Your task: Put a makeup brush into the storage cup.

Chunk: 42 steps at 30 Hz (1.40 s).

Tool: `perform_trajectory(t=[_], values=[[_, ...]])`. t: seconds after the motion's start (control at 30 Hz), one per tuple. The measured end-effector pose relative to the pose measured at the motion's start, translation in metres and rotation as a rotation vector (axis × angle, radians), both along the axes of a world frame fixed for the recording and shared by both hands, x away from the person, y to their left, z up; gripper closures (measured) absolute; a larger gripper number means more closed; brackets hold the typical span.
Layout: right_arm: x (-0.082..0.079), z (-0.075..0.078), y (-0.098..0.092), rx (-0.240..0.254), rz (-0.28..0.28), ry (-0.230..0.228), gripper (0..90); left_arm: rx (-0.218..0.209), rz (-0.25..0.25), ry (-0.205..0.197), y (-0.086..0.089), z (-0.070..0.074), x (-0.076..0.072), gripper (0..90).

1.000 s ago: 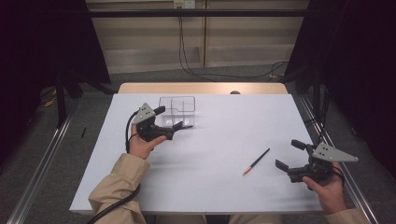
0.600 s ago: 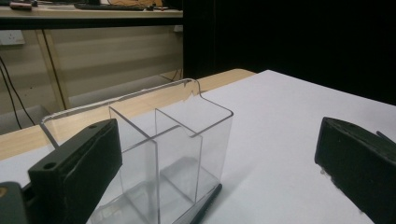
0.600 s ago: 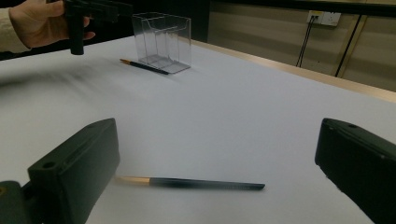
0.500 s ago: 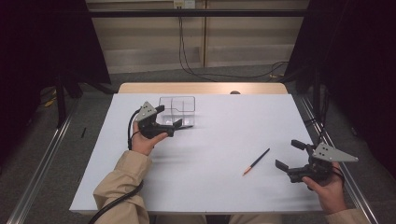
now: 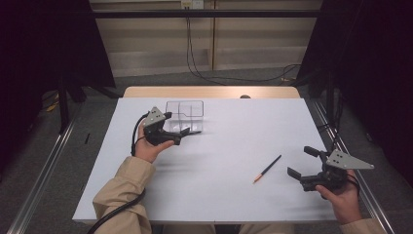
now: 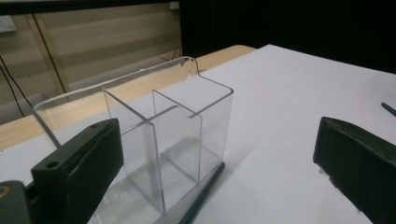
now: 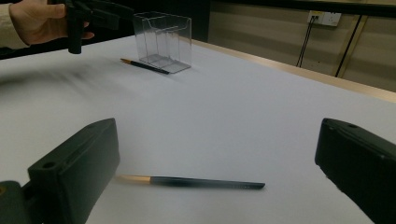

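Pencil (image 5: 267, 168) lies flat on my white table (image 5: 234, 195), near-right, just ahead of the right gripper (image 5: 302, 163) w/ jaws spread wide, nothing held. Left gripper (image 5: 178, 124) also released (jaws flank the clear divided holder (image 5: 184, 109)); a second pencil (image 7: 144, 66) rests at the holder's base

Holder (image 6: 187, 126): clear glossy plastic, smooth. Table (image 5: 229, 165): matt white sheet over wood edge. Tool (image 7: 215, 186) jaws: matt black plastic. Sleeve (image 5: 122, 195): beige cloth.
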State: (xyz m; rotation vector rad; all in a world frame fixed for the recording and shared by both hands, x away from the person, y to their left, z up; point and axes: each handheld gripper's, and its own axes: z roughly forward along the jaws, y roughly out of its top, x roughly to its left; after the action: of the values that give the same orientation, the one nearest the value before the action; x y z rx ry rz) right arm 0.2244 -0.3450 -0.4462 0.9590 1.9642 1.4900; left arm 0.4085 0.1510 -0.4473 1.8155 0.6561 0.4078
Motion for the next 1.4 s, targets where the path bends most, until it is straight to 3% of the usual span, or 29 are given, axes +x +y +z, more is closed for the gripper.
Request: perform_trajectory(t=[0.4,0.5,0.63,0.87,1.27,1.4], values=[[0.000,0.000,-0.001,-0.002,-0.002,-0.001,0.0,0.113,-0.055,0.079,-0.004,0.002,0.004,1.3],[0.000,0.000,-0.001,-0.004,-0.003,-0.001,0.0,0.172,-0.069,0.096,-0.005,0.002,0.005,1.3],[0.000,0.000,-0.001,-0.002,-0.001,0.000,0.0,0.208,-0.085,0.123,-0.006,0.002,0.006,1.3],[-0.001,0.000,-0.001,-0.002,-0.004,-0.001,0.0,0.271,-0.116,0.190,-0.009,0.001,0.009,1.3],[-0.001,0.000,-0.001,-0.001,0.001,-0.001,0.0,0.418,-0.148,0.278,-0.013,0.000,0.015,3.1],[-0.001,0.000,-0.001,0.001,0.001,0.000,0.0,0.444,-0.149,0.302,-0.014,-0.001,0.017,4.4]])
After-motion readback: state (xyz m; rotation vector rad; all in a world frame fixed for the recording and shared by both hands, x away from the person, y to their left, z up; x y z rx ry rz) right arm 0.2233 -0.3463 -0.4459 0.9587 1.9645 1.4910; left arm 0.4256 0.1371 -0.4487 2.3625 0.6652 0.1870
